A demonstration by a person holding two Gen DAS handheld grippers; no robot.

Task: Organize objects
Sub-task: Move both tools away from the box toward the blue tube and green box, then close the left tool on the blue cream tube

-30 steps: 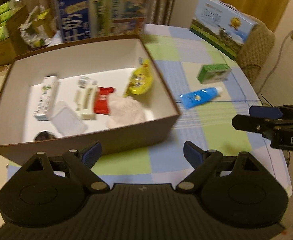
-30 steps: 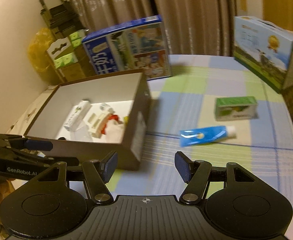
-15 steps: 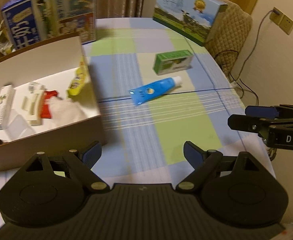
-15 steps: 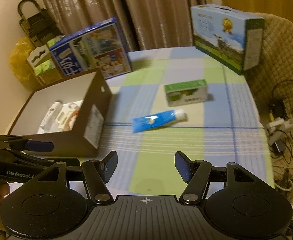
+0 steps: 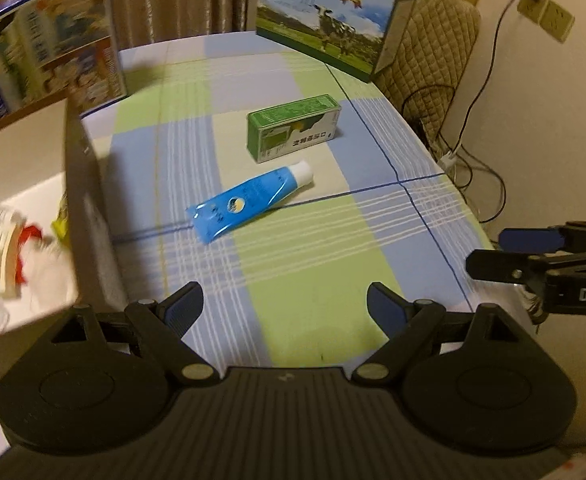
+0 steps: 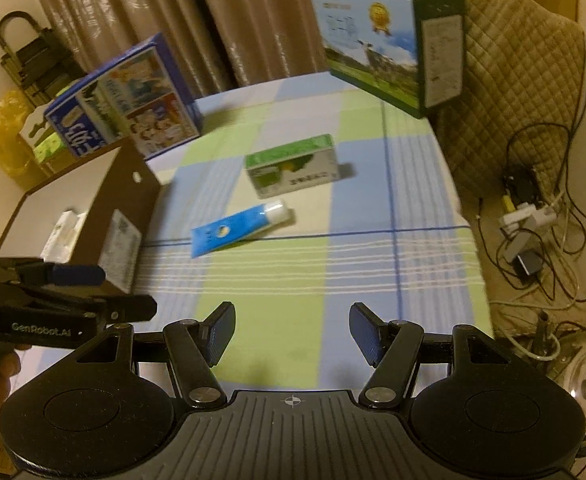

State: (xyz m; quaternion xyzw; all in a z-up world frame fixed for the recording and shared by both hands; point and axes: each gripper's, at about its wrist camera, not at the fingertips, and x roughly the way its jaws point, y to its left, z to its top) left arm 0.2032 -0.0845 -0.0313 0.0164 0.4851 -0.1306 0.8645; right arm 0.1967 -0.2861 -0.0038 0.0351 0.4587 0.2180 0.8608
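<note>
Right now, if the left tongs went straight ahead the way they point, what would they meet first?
Probably the blue tube, lying on the checked tablecloth slightly left of the line of the open left tongs. The green box sits just behind it. Depth is unclear; the cloth may come first.

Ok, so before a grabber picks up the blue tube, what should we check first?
1. Left gripper open and empty: ok.
2. Right gripper open and empty: ok.
3. Blue squeeze tube with white cap lying free on the checked tablecloth, nothing on top: ok.
4. Small green carton clear of the tube: cannot tell, they sit very close.
5. Brown cardboard box with white inside open on top, with room left: ok.
6. Either gripper lined up over the tube: not ok, both hang back.
</note>
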